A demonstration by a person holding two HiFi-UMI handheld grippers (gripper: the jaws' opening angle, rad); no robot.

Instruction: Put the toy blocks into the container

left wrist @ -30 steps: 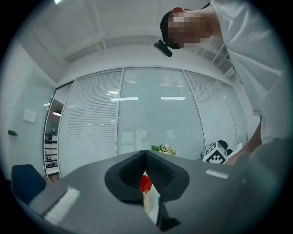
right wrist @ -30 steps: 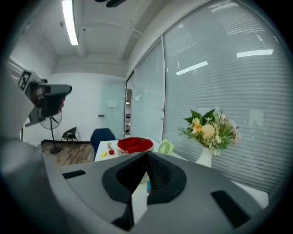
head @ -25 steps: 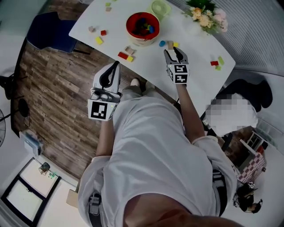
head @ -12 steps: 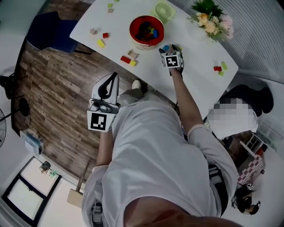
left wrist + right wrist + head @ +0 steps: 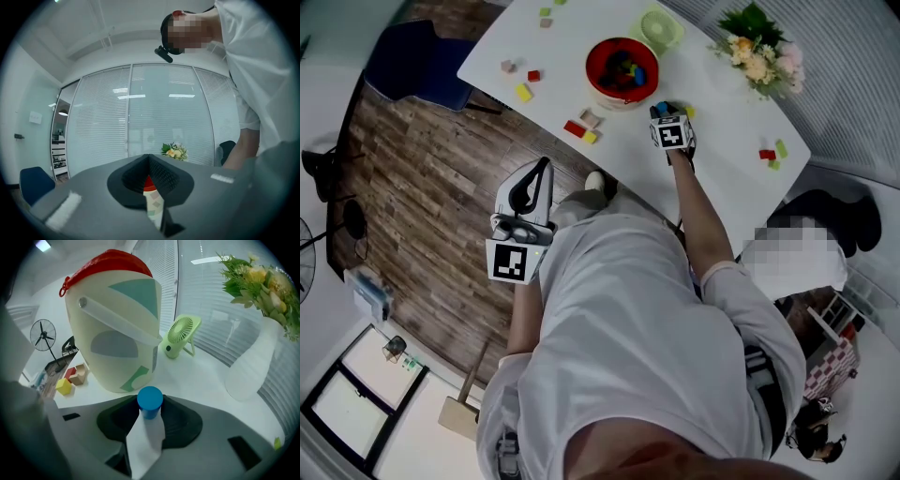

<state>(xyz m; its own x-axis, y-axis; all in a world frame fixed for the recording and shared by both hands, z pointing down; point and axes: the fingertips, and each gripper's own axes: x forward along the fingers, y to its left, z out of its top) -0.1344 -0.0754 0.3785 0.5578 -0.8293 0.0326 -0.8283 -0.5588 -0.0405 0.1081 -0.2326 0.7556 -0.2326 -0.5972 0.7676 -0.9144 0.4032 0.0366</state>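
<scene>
Blue cylinder [image 5: 150,400] clamped in right tongs [image 5: 150,408], freshly closed onto it; red-rimmed container [image 5: 112,324] close by at eleven o'clock. Left tongs [image 5: 149,159] together, empty, off the bench [image 5: 722,112] at eight o'clock.

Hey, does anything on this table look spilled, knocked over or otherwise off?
Nothing is tipped or spilled: the bucket, fan and vase stand upright. Loose blocks lie scattered in small clusters over the table, outside the bucket.

An upright blue cylinder block [image 5: 150,401] is just beside the cream, red-rimmed container [image 5: 117,333], other blocks [image 5: 64,386] farther off.
</scene>
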